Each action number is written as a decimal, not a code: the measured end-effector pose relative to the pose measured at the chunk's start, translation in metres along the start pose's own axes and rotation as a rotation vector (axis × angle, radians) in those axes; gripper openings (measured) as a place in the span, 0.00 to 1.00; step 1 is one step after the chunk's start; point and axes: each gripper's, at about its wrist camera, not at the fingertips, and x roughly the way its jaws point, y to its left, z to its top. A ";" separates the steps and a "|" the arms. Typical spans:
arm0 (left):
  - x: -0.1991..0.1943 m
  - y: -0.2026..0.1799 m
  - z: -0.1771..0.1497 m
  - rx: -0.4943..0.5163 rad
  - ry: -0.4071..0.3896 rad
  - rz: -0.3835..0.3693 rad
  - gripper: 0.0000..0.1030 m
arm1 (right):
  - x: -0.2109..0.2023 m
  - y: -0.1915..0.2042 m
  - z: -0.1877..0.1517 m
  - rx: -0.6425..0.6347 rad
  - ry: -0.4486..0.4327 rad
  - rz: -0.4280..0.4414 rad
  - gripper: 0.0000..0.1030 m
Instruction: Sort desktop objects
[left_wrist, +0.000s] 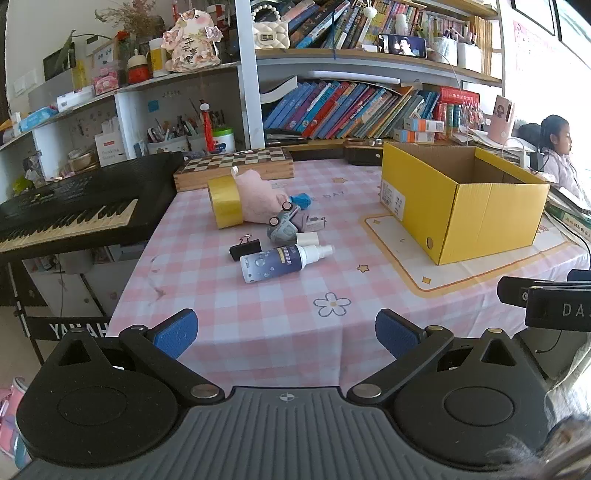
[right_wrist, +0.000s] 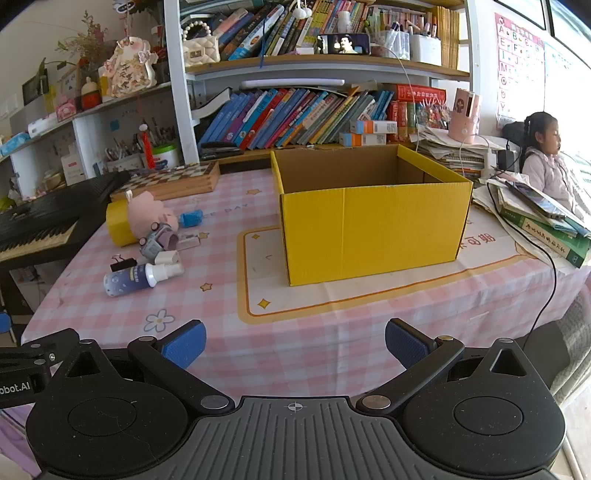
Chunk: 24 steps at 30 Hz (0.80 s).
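- Desktop objects lie in a loose cluster on the left part of the bench (right_wrist: 332, 343), which wears a pink checked cloth with flower and star prints.
- Nearest the front of the cluster is a spray bottle (left_wrist: 275, 260) on its side, white nozzle pointing toward the box; its loose white cap (left_wrist: 307, 238) sits just beside the nozzle.
- A black binder clip (left_wrist: 245, 246) lies touching or nearly touching the bottle's far side.
- Behind these a grey toy car (left_wrist: 283, 221) is tipped over with its wheels showing, leaning against a pink plush toy (left_wrist: 258, 201).
- A roll of yellow tape (left_wrist: 224, 201) stands on edge, pressed against the plush toy's left side.
- A small blue object (left_wrist: 301, 200) lies just beyond the car; what it is, I cannot tell.
- A yellow cardboard box (right_wrist: 373, 225) stands open-topped to the right of the cluster, well apart from it, on a cream mat with an orange border; nothing shows inside from this angle.
- A wooden chessboard case (left_wrist: 236, 168) rests at the back of the bench, and a black Yamaha keyboard (left_wrist: 74, 210) sits off its left edge.
- Left hand-held gripper (left_wrist: 286, 332) hovers at the near edge, blue pads spread wide, gripping nothing.
- Right hand-held gripper (right_wrist: 295, 341) hovers likewise before the box, pads apart and bare.
- Bookshelves fill the back wall; a person (right_wrist: 543, 162) sits at the far right.
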 end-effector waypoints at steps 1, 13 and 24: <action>0.000 -0.001 0.000 0.001 0.000 0.000 1.00 | 0.000 0.000 0.000 0.000 0.001 0.000 1.00; 0.003 -0.002 0.000 0.006 0.007 -0.003 1.00 | 0.004 0.001 0.000 0.003 0.012 0.000 1.00; 0.008 0.000 0.001 0.006 0.016 -0.010 1.00 | 0.008 0.003 0.001 0.002 0.026 -0.006 1.00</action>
